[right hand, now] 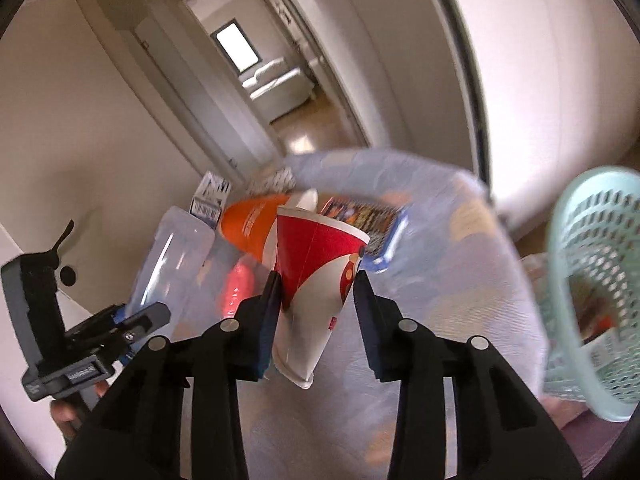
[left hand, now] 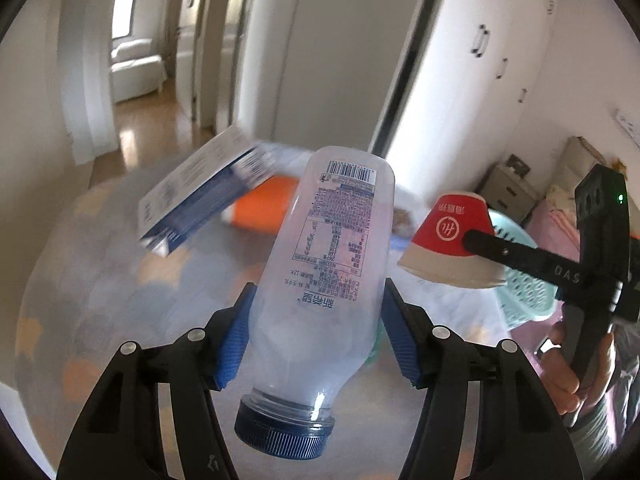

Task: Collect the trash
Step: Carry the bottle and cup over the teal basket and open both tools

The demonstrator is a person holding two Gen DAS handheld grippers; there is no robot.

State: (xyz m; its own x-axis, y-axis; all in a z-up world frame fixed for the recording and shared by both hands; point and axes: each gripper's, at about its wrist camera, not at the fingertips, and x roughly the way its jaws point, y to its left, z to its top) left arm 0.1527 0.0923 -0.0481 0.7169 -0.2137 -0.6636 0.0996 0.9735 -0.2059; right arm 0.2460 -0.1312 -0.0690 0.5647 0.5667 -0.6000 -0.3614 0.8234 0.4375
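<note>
The left hand-held gripper [left hand: 316, 332] is clamped on a clear plastic bottle [left hand: 324, 264]. The right hand-held gripper [right hand: 318, 280] pinches a crushed red paper cup [right hand: 316, 272], left of the mint basket [right hand: 592, 292].

White wardrobe doors [left hand: 480, 64], wooden hallway floor [left hand: 148, 124], perhaps a pale sofa [left hand: 134, 66] beneath a bright window [right hand: 237, 45].

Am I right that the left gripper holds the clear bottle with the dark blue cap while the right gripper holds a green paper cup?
Not quite: the paper cup in the right gripper is red and white, not green, as the right wrist view shows. The left gripper does hold the clear bottle with the dark blue cap.
</note>
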